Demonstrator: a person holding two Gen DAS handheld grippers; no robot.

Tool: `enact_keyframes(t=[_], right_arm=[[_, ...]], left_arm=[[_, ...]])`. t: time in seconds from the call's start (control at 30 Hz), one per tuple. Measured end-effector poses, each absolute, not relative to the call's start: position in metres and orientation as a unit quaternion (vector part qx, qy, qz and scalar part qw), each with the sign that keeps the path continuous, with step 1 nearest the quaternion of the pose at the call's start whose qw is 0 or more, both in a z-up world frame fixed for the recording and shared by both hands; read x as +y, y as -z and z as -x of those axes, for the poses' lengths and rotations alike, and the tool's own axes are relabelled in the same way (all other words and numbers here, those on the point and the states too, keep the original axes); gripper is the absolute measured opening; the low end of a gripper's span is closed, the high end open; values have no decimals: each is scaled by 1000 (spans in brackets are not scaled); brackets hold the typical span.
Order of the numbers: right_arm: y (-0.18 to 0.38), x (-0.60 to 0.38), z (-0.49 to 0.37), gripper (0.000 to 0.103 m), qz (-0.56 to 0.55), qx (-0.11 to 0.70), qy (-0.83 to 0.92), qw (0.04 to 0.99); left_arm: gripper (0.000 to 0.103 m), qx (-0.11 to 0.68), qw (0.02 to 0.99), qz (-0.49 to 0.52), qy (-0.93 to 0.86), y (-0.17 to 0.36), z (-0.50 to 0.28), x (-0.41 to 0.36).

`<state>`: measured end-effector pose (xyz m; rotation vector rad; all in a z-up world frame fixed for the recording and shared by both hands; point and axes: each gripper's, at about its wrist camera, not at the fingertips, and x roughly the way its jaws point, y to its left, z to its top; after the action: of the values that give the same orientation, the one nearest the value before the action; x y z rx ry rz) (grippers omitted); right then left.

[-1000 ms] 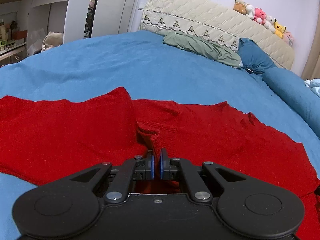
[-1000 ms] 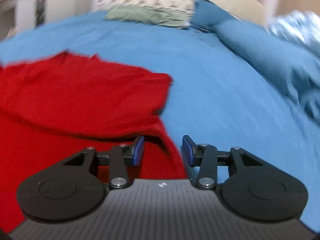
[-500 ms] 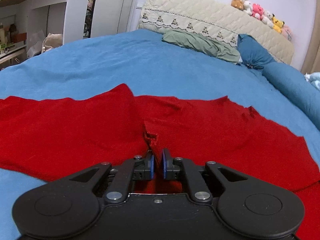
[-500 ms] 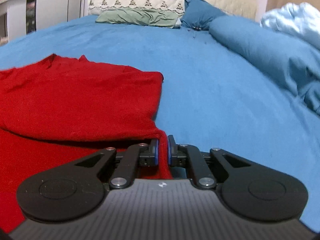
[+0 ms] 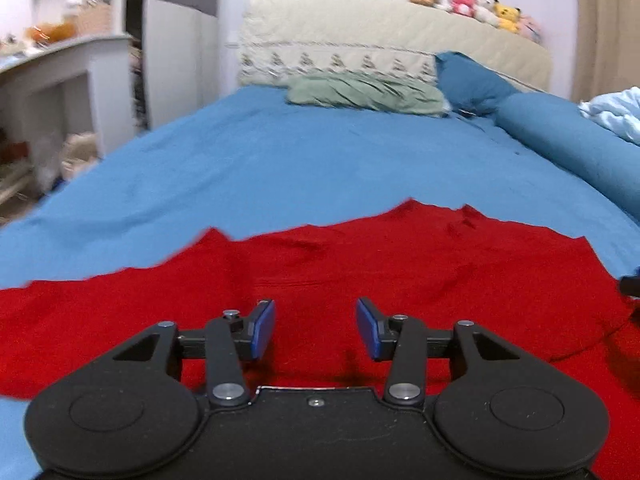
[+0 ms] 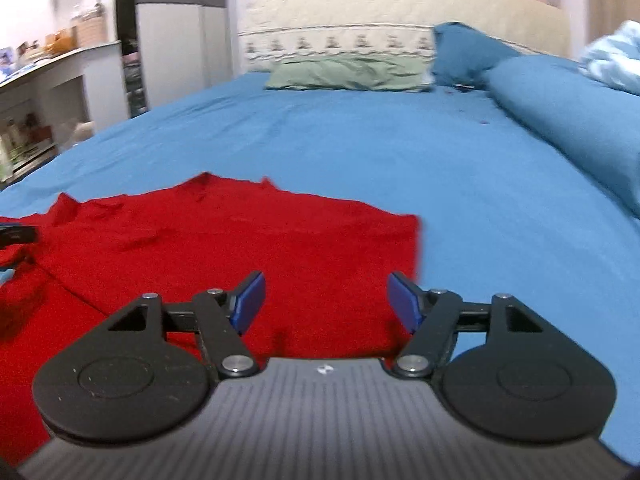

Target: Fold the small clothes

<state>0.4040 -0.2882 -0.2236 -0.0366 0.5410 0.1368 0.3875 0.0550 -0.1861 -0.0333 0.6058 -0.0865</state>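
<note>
Both the left gripper (image 5: 315,328) and right gripper (image 6: 326,302) have just been opening, nothing pinched, jaws spread. The red knitted garment (image 5: 360,272) lies flat on the blue bedsheet (image 5: 300,160) (released, likely to settle a fold), stretching toward twelve o'clock.

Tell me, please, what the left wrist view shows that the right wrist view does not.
Only the left wrist view shows the left gripper, its jaws open over the middle of the red garment.

Only the right wrist view shows the right gripper, jaws open above the garment's right edge, plus shelves with bottles.

Both show the blue bed sheet, the green pillow, the beige headboard and the plush toys.
</note>
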Motion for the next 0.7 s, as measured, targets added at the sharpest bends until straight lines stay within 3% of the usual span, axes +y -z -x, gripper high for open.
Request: enact_keyframes(t=[0.13, 0.27, 0.5, 0.7], right_arm=[[258, -293, -428, 81, 6, 316, -20, 948], [263, -309, -415, 81, -26, 310, -19, 950], [228, -287, -450, 89, 2, 281, -35, 959], [262, -299, -522, 94, -11, 325, 11, 945]], left_arm=[[49, 331, 942, 25, 43, 214, -419, 51], [50, 325, 944, 32, 46, 223, -417, 53], [56, 326, 944, 35, 40, 224, -419, 50], [56, 330, 942, 40, 40, 223, -418, 51]])
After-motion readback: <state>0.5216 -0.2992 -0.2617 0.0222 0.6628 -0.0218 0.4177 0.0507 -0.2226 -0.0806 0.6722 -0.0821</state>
